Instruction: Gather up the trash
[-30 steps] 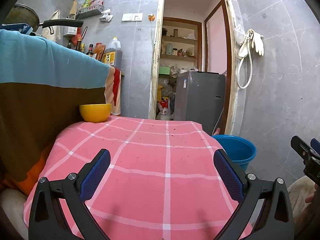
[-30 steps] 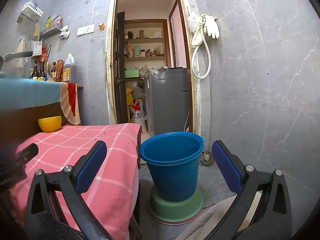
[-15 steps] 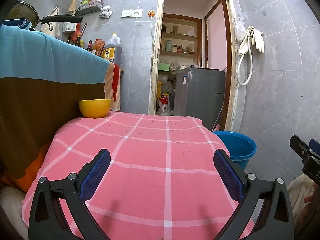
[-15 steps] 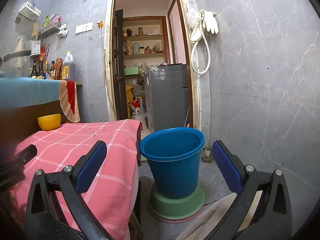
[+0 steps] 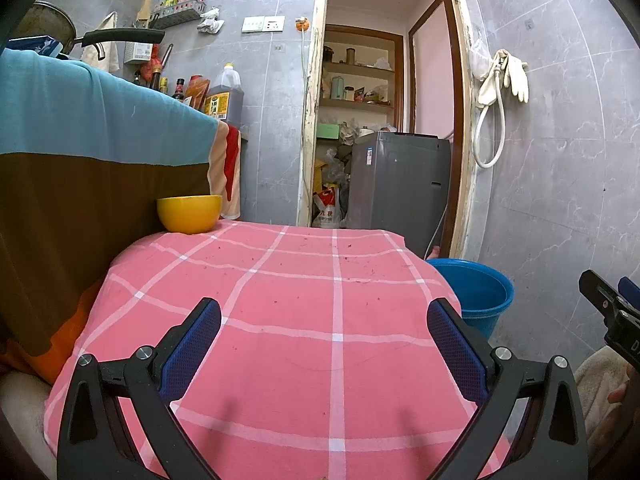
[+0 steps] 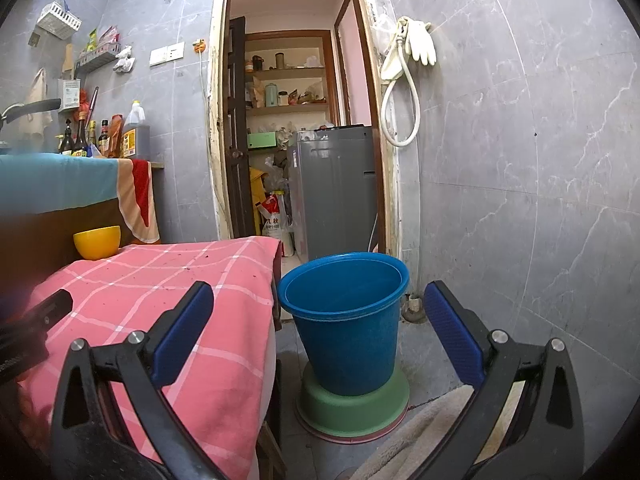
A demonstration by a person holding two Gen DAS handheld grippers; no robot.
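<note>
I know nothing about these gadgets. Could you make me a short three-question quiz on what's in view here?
1. True or false: the yellow bowl sits on the pink checked cloth.
2. What does the blue bucket stand on: A) the bare floor, B) a green basin, C) a chair?
3. Fill in: both the left gripper and the right gripper have their fingers ____.

Key: 1 true; 2 B; 3 open, holding nothing.

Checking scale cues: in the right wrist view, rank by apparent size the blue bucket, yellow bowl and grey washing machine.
1. Blue bucket, though nearness inflates it.
2. Grey washing machine, partly hidden.
3. Yellow bowl.
</note>
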